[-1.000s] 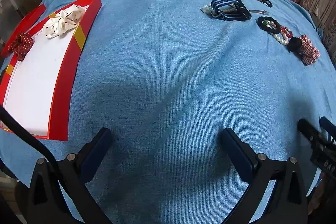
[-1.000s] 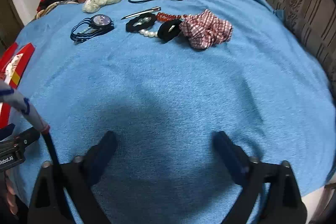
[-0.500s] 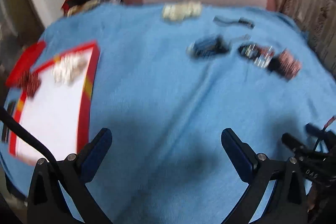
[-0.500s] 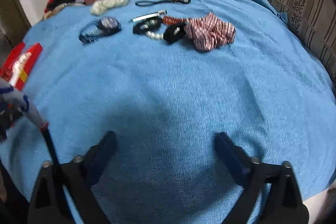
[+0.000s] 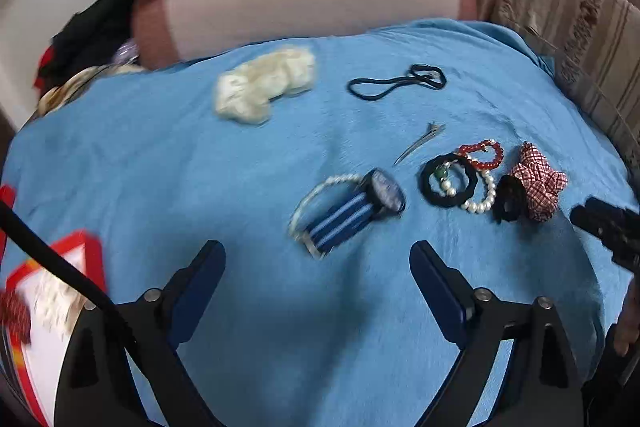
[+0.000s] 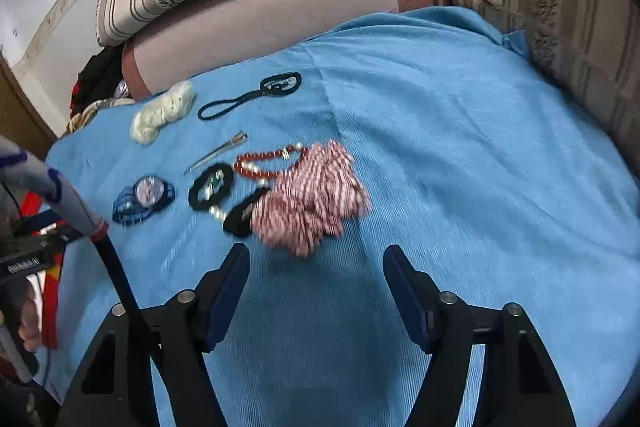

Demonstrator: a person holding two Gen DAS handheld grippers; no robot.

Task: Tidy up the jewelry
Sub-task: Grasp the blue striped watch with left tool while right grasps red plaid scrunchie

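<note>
Swinging away from the red tray [image 5: 94, 247], now at my eight o'clock, I brought both empty grippers, left gripper [image 5: 318, 267] and right gripper [image 6: 316, 269], fingers wide, up to the jewelry: striped watch [image 5: 348, 215] at twelve, checked scrunchie [image 6: 312, 199] likewise, so picking looked next.

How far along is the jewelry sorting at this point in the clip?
Early. Two scrunchies already lie in the red tray. Nothing is in hand: left gripper and right gripper are both open and empty. Left on the blue cloth: watch, cream scrunchie, hair clip, black ties, bracelets, checked scrunchie.
</note>
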